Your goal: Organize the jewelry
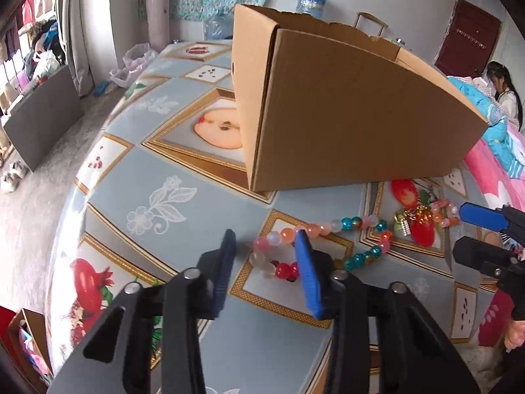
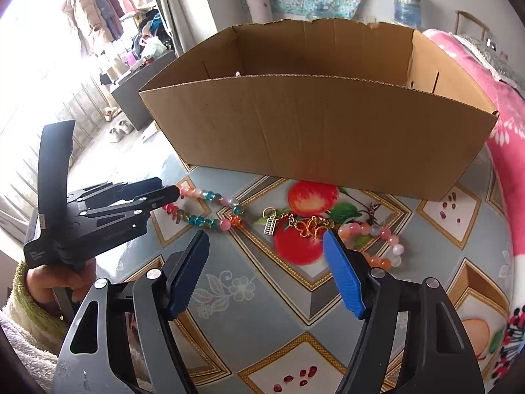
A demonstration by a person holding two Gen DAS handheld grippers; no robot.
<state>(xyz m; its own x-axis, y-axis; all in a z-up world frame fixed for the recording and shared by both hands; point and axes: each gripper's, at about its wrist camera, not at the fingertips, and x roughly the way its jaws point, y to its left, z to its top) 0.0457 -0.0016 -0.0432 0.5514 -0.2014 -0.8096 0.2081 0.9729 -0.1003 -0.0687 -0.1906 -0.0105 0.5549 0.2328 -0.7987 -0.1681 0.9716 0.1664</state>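
Observation:
A long bead necklace [image 1: 357,223] of pink, white, teal and red beads lies on the fruit-patterned tablecloth [image 1: 170,197] in front of an open cardboard box [image 1: 344,111]. My left gripper [image 1: 266,239] is open, its fingers straddling the necklace's left loop just above the cloth. In the right wrist view the necklace [image 2: 210,221] lies at centre-left, a gold chain with charms [image 2: 295,223] in the middle and a pink bead bracelet [image 2: 380,239] on the right. My right gripper [image 2: 266,239] is open and empty, hovering near the gold chain. The left gripper [image 2: 164,197] shows at the necklace's end.
The box [image 2: 311,124] stands close behind the jewelry, its near wall tall. A pink blanket [image 2: 492,115] lies at the right. The table edge curves away on the left, with floor, shoes [image 1: 13,174] and a grey cabinet [image 1: 39,118] beyond.

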